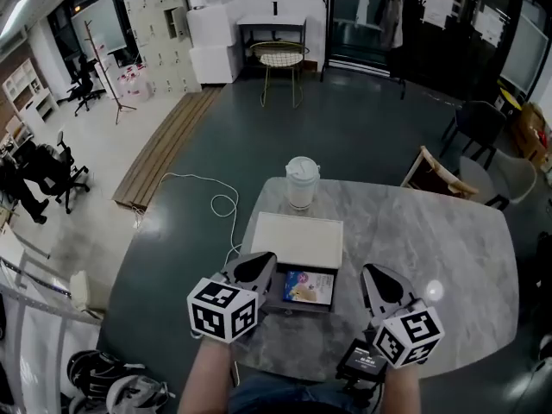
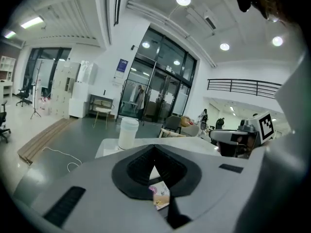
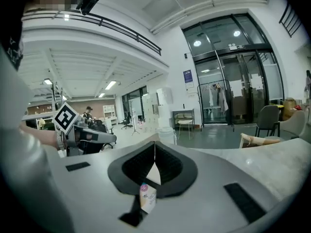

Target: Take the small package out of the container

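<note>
A dark open container point(image 1: 299, 305) sits on the marble table point(image 1: 431, 248), its white lid point(image 1: 297, 240) folded back behind it. Inside lies the small colourful package point(image 1: 309, 287), which also shows through the gap under the jaws in the left gripper view point(image 2: 160, 195) and the right gripper view point(image 3: 147, 198). My left gripper point(image 1: 263, 263) point(image 2: 154, 149) hovers at the container's left edge, jaws shut and empty. My right gripper point(image 1: 373, 272) point(image 3: 154, 144) is just right of the container, its jaws meeting at the tips with nothing held.
A white lidded cup point(image 1: 302, 182) stands on the table behind the lid. A wooden chair point(image 1: 435, 175) is tucked in at the far right edge. A white cable point(image 1: 220, 201) loops on the floor to the left.
</note>
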Motion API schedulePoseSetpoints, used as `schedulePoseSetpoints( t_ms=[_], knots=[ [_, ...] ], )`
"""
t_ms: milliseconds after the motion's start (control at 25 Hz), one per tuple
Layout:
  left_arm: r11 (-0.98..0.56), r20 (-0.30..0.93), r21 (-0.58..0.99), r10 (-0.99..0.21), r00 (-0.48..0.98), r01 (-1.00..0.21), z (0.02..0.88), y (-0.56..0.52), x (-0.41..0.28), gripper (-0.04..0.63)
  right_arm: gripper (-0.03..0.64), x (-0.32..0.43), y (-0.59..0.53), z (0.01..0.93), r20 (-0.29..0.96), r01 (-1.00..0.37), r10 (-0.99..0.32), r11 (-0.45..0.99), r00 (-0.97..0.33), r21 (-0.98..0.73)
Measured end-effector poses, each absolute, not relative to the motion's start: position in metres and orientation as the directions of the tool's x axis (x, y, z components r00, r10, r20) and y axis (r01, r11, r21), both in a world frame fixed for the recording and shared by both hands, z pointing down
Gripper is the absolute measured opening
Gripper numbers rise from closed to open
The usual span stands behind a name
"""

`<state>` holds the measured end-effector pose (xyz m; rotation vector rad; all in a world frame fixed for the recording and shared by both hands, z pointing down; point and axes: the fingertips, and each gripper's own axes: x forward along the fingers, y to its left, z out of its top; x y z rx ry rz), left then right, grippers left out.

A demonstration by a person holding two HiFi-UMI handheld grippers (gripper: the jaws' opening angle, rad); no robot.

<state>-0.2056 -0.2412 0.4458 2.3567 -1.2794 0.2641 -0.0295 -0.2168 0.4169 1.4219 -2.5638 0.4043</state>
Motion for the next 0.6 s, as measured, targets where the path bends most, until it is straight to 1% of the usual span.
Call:
schedulePoseSetpoints(
  t_ms=[160,200,280,320,480,600],
  knots=[
    [-0.488,0.427,0.331,-0.686,0.590,-0.808,0.463,-0.248,-0.200,0.016,0.026,-0.025,-0.218,0.425,0.327,-0.870,-0.807,0.470,-0.492,-0.150],
    [-0.491,0.435,0.351,-0.669,0.603,-0.798,0.466,-0.249,-0.198,0.040,0.026,-0.023,-0.219,0.425,0.333,-0.874,-0.808,0.461,-0.485,-0.155],
    [-0.485,0.451,0.405,-0.632,0.630,-0.775,0.474,-0.250,-0.192,0.136,0.026,-0.019,-0.222,0.427,0.349,-0.880,-0.808,0.447,-0.474,-0.161],
    [-0.473,0.464,0.431,-0.614,0.638,-0.768,0.479,-0.250,-0.189,0.171,0.026,-0.015,-0.223,0.429,0.358,-0.883,-0.808,0.440,-0.469,-0.165],
    [-0.418,0.563,0.478,-0.529,0.635,-0.772,0.510,-0.243,-0.185,0.172,0.026,-0.003,-0.227,0.437,0.387,-0.888,-0.799,0.420,-0.459,-0.185],
    [-0.381,0.611,0.539,-0.438,0.660,-0.752,0.534,-0.235,-0.182,0.172,0.026,0.002,-0.227,0.446,0.414,-0.889,-0.788,0.421,-0.457,-0.179]
  ],
)
